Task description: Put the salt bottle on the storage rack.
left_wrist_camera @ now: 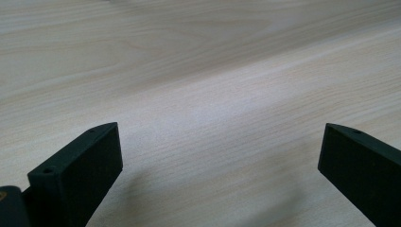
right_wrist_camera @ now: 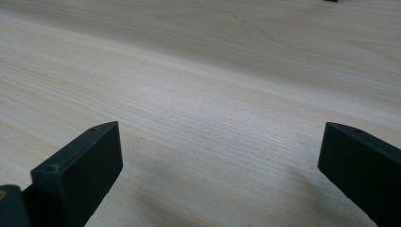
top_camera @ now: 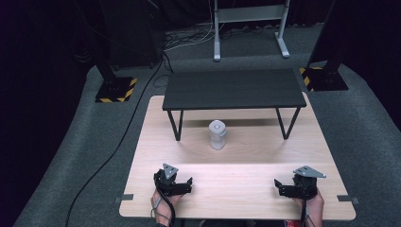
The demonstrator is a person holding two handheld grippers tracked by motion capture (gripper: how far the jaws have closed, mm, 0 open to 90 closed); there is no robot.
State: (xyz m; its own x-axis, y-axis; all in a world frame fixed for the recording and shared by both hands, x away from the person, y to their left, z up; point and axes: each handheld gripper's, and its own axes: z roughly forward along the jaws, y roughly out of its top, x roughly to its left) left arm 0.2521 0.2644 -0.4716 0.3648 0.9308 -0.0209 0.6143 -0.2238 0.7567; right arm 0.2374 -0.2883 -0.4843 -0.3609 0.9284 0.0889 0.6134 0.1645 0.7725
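I have the light wooden table (top_camera: 236, 189) in front of me, set on grey carpet (top_camera: 369, 137), and it is the biggest thing in the high view. On its far half stands a small black bench-like shelf (top_camera: 234, 89) on thin black legs, its top running across most of the table's width. Beyond the table I can see two black stands with yellow-and-black striped bases (top_camera: 116, 90) and the feet of a grey metal frame (top_camera: 249, 28). A black cable (top_camera: 118, 142) runs over the carpet to the left of the table.

The white cylindrical container (top_camera: 217, 135) stands upright near the middle of the table, just in front of the shelf's front edge and between its legs. It is well apart from both tools.

My left gripper (top_camera: 182, 183) sits low over the near left part of the table, with the hand under it at the table's edge. In the left gripper view its jaws stand wide apart with bare wood grain (left_wrist_camera: 213, 118) between them. My right gripper (top_camera: 283, 185) is at the near right part of the table, likewise low over the surface. In the right gripper view its jaws are spread just as wide, with wood (right_wrist_camera: 213, 118) between them and nothing in the gap. Each gripper carries a grey three-cornered plate on top.
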